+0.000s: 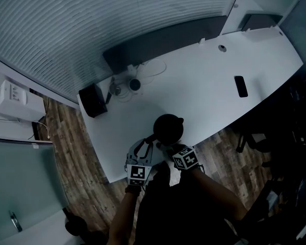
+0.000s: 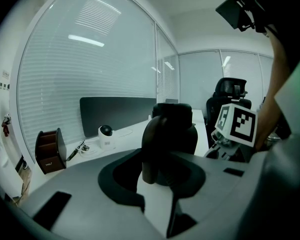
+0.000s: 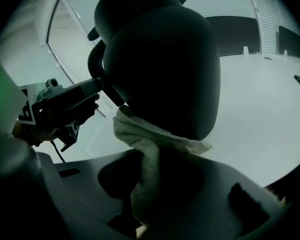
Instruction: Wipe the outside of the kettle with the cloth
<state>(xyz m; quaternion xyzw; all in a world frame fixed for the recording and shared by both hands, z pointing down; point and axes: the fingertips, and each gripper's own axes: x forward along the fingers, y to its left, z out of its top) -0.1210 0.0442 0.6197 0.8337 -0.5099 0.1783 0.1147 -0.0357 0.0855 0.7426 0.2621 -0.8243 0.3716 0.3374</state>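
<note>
- While the kettle (image 1: pixel 168 126) stands near the table (image 1: pixel 214 86) front edge, the left gripper (image 2: pixel 157 171) clamps its handle (image 2: pixel 151 149).
- The right gripper (image 3: pixel 155 189) grips the cloth (image 3: pixel 140 134), pressed against the kettle's lower wall.

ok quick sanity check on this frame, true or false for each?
1. The right gripper has a pale towelling cloth in its jaws, laid against the side of the black kettle. True.
2. The kettle lies tipped on its side. False: it stands upright on the white table.
3. The left gripper has its jaws on the kettle's handle. True.
4. A flat dark phone lies touching the kettle. False: it lies well apart from it, farther along the table.
</note>
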